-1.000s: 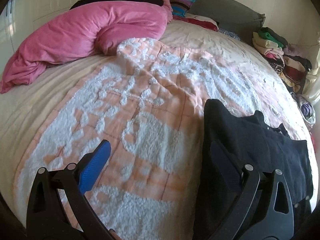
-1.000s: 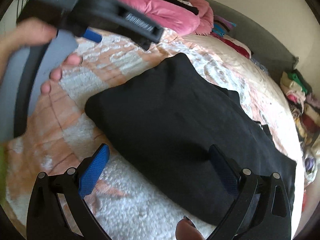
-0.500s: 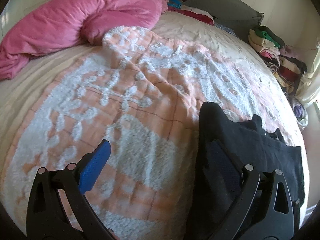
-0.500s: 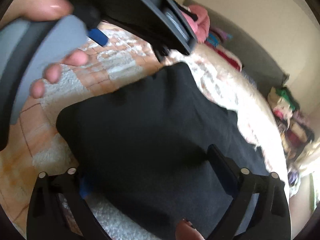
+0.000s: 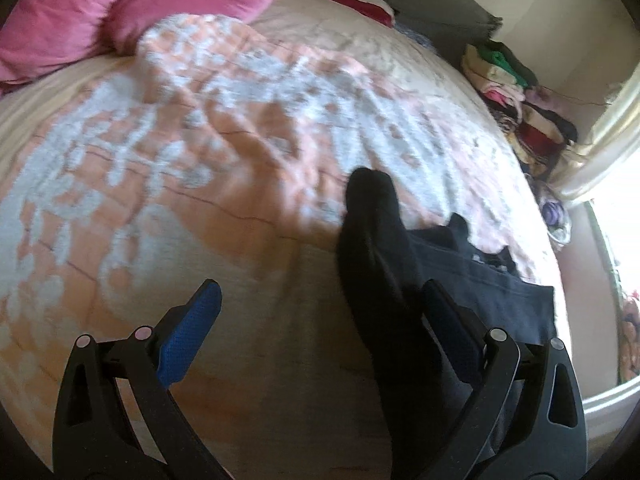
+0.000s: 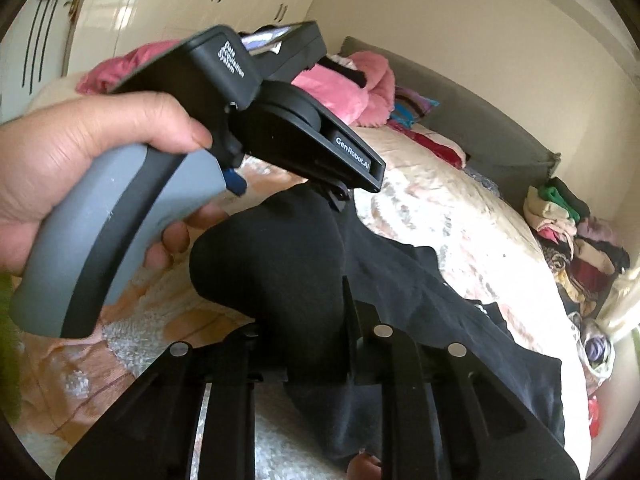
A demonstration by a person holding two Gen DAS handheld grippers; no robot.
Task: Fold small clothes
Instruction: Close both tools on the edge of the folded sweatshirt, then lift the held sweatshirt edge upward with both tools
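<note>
A: R gripper (image 6: 304,320) first?
B: Jaws have just been closing; now pinching a bunched fold of the black garment (image 6: 280,264), which stands up between the pads. Rest of it trails off to the right, flat on the bed.
A: L gripper (image 5: 320,320)?
B: Fingers spread wide, nothing pinched. Right finger is over the garment's edge, left blue pad (image 5: 188,340) over the blanket; can't tell if they touch.
A: Who's holding it?
B: Person's left hand (image 6: 72,160) round the grey handle, seen from the R cam.
A: Further back?
B: Peach-and-white blanket (image 5: 180,140) w/ the garment on it, then pink duvet (image 5: 140,0) by the headboard. Clothes pile (image 5: 516,100) far right by the wall.
</note>
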